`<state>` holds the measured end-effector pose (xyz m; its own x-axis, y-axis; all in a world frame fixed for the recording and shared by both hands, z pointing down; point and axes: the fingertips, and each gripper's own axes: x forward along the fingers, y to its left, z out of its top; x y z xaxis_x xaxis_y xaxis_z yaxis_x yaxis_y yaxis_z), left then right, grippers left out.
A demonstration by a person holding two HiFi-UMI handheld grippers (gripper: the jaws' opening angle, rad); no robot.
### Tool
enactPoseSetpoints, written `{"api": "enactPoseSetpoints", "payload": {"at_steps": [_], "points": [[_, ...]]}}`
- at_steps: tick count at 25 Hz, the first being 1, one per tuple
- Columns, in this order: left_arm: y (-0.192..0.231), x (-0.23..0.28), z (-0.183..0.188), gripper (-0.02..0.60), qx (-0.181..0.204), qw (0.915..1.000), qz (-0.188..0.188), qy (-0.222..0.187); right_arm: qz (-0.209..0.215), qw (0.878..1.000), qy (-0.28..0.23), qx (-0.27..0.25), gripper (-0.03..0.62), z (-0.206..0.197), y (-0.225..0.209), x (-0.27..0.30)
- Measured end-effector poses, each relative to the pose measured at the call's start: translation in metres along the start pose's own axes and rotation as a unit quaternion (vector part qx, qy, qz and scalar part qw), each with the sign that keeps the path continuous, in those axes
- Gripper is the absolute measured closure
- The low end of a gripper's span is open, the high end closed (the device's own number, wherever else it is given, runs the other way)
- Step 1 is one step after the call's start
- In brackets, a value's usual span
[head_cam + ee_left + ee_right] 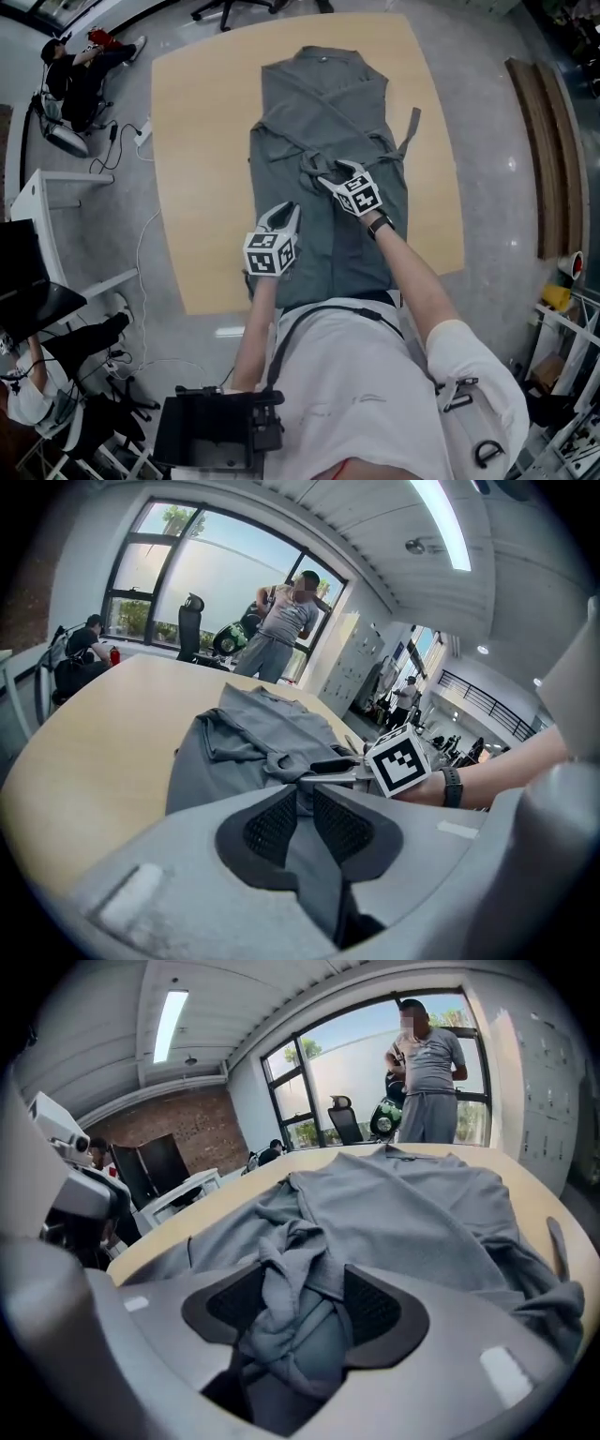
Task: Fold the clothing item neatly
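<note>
Lying flat on the pale wooden desk [197, 141], the grey top [328, 122] has its neck at 12 o'clock and its bottom edge at 6 o'clock, close to the person holding the grippers. Cloth from both sides is folded across its middle. A thin grey strip [411, 129] sticks out from the top at 3 o'clock.

The left gripper [289, 214] is at the top's left edge, at about 7 o'clock from its middle. In the left gripper view, its jaws are almost together, and a thin fold of the grey top runs between them, so they pinch the cloth.

The right gripper [326, 176] is near the middle of the top, pointing toward 10 o'clock. In the right gripper view, its jaws stand apart. A twisted bunch of cloth [286, 1279] from the top sits between them and looks loose, not squeezed.

The two grippers are near each other but not touching.

Another person [281, 625] stands past the far end of the desk, at 12 o'clock, in front of a big window.
</note>
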<state>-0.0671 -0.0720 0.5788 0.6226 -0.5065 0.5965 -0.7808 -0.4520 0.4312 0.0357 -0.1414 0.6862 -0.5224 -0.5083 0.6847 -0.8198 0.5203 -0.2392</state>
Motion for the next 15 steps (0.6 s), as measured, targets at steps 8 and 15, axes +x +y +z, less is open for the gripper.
{"api": "enactPoseSetpoints", "payload": {"at_steps": [8,15], "points": [[0.001,-0.009,-0.016,0.523,-0.008,1.0,0.003,0.005,-0.047,0.997,-0.039,0.035,0.5,0.006,0.004,-0.033],[-0.005,-0.016,-0.015,0.523,0.01,0.9999,-0.006,0.003,-0.058,0.998,0.002,0.013,0.545,-0.01,0.002,-0.012]]}}
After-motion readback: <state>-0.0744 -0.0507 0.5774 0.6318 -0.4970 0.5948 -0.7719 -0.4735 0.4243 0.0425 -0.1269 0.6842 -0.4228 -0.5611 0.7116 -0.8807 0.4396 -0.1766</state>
